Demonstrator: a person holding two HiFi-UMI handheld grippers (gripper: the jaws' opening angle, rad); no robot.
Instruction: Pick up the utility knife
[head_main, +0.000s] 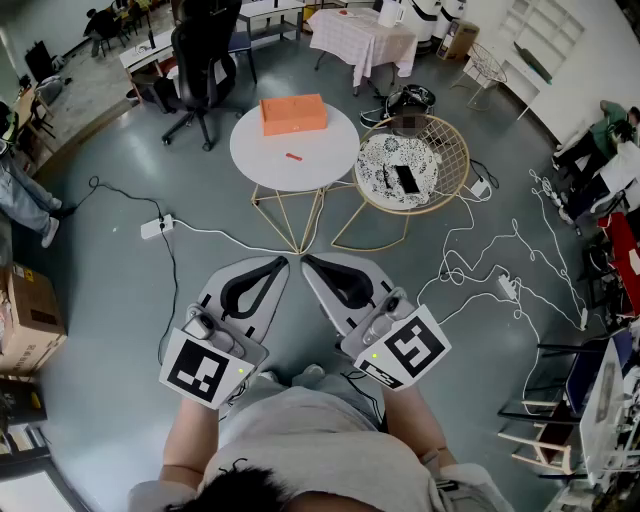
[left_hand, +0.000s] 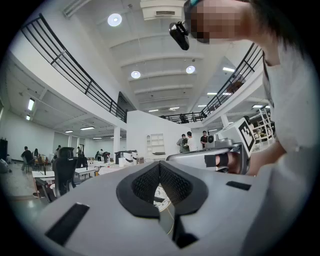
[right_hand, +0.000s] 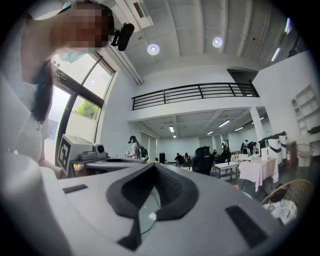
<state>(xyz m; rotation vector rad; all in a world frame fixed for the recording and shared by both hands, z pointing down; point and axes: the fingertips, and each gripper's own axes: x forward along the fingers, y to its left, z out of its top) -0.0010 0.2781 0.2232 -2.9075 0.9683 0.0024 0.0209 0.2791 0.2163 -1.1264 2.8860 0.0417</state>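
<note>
A small red utility knife (head_main: 293, 157) lies on the round white table (head_main: 262, 150) far ahead in the head view, just in front of an orange box (head_main: 293, 114). My left gripper (head_main: 284, 263) and right gripper (head_main: 306, 260) are held close to my body, well short of that table, tips almost side by side. Both are shut with nothing between the jaws. In the left gripper view my left gripper (left_hand: 160, 164) points up into the hall, as does my right gripper (right_hand: 154, 165) in the right gripper view. Neither gripper view shows the knife.
A round wicker table (head_main: 450, 150) with a patterned cloth and dark items stands right of the white table. A black office chair (head_main: 205, 50) is behind it. Cables (head_main: 500, 270) and a power strip (head_main: 157, 226) lie on the grey floor. A cardboard box (head_main: 30, 315) sits left.
</note>
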